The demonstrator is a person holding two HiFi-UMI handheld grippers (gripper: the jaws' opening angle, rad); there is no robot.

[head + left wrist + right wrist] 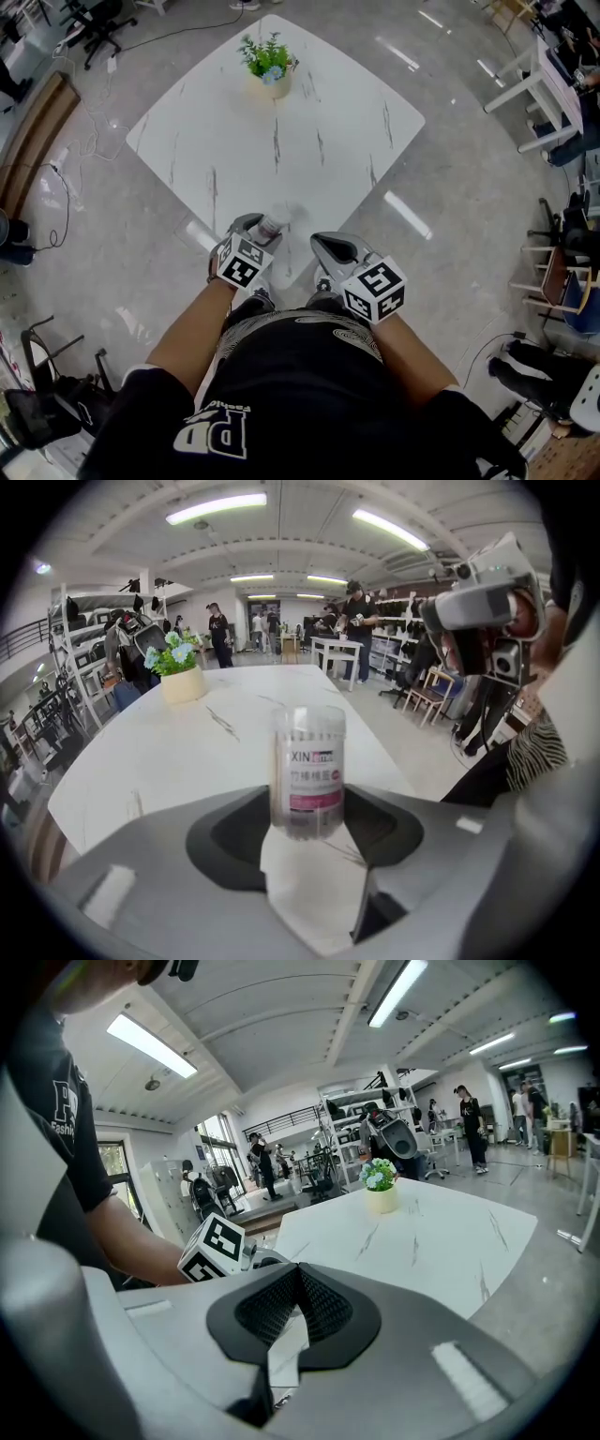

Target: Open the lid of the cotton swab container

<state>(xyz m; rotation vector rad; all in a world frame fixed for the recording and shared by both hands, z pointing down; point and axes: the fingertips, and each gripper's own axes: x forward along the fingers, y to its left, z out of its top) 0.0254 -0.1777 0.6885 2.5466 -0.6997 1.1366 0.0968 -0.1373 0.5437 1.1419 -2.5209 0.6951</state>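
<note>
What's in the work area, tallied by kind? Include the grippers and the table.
cotton swab container: 1 (held in the left gripper)
potted plant: 1
grippers: 2 (left gripper, right gripper)
table: 1
Total: 5

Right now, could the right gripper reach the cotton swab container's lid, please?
Probably yes: the left gripper holds the cotton swab container with its lid end clear, and the right gripper sits close beside, nothing between; its shut jaws must open.
</note>
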